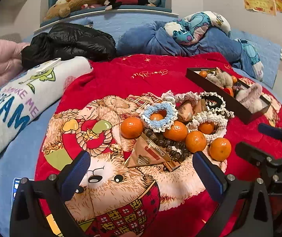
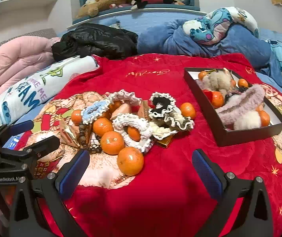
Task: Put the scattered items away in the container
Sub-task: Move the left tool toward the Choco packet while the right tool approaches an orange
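Right wrist view shows the box [image 2: 220,138] on the red blanket [image 2: 170,177], already partly filled with mandarins and fluffy things, so it seems the sorting is in progress. The pile [image 2: 125,122] of mandarins, scrunchies and beads lies to its left, near but apart, probably waiting. The right gripper [image 2: 141,167] tilts down with fingers spread wide and empty, one mandarin [image 2: 130,161] just ahead. The left gripper [image 1: 141,167] also tilts down, spread, pinching nothing, before a wrapper [image 1: 147,154].

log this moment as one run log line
left tongs: open, empty | right tongs: open, empty | box: partly filled | tangerines, scrunchies: on blanket
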